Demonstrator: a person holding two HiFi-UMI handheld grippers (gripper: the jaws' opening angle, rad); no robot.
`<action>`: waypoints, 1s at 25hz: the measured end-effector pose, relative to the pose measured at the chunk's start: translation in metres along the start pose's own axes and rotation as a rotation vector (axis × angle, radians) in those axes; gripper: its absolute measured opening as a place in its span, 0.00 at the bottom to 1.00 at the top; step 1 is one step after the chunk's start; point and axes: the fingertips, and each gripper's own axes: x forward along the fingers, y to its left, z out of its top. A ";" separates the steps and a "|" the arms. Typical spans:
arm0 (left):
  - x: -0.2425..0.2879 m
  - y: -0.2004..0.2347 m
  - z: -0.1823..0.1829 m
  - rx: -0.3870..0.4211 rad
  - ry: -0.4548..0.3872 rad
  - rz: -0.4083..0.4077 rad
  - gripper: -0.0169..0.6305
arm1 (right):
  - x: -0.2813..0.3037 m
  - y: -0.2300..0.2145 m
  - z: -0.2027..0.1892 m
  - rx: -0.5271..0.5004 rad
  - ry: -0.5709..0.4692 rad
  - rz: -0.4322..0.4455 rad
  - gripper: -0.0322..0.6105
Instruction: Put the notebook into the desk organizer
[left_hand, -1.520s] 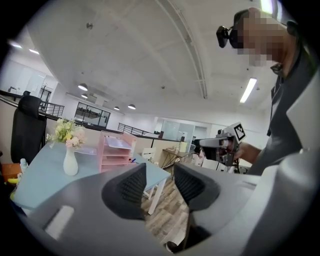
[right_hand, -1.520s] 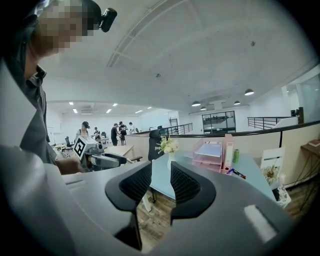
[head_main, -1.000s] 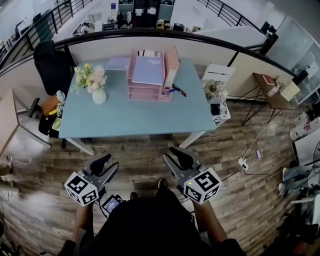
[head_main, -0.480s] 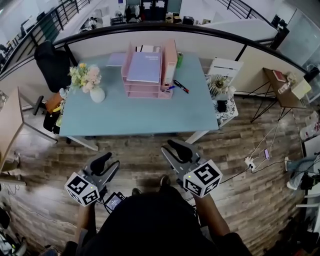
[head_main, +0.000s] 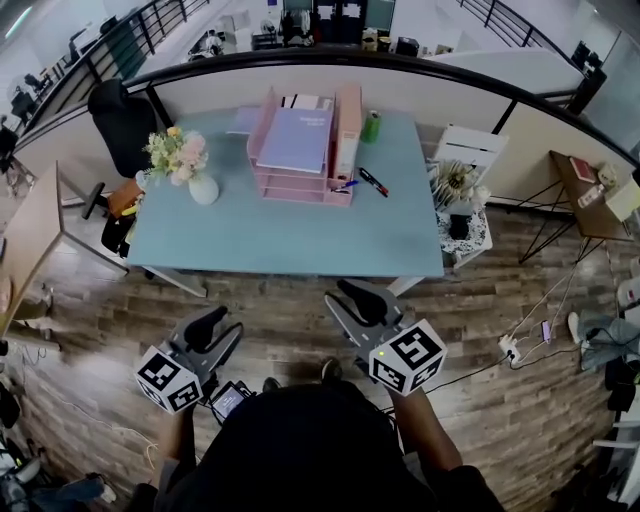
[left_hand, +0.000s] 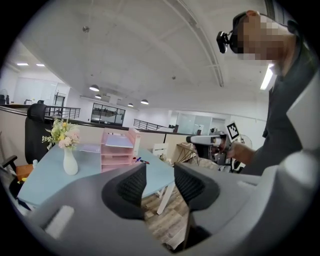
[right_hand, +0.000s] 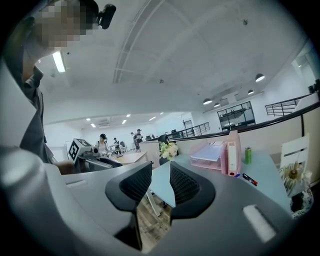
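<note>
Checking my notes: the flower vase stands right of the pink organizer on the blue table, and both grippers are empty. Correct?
No. The head view shows the flower vase left of the pink organizer on the blue table; the left gripper and right gripper are empty, jaws apart.

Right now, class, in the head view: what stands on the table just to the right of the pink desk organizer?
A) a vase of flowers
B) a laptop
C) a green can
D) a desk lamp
C: the green can stands just right of the pink desk organizer, while the vase of flowers is on its left.
</note>
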 end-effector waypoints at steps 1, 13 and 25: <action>0.003 -0.002 0.000 -0.002 -0.001 0.006 0.31 | -0.002 -0.004 0.000 0.001 -0.001 0.006 0.20; 0.020 -0.008 0.012 -0.007 0.000 0.068 0.31 | 0.001 -0.027 -0.001 0.018 0.004 0.064 0.20; 0.054 0.068 0.020 -0.019 0.002 -0.054 0.31 | 0.050 -0.045 0.007 0.020 0.033 -0.045 0.20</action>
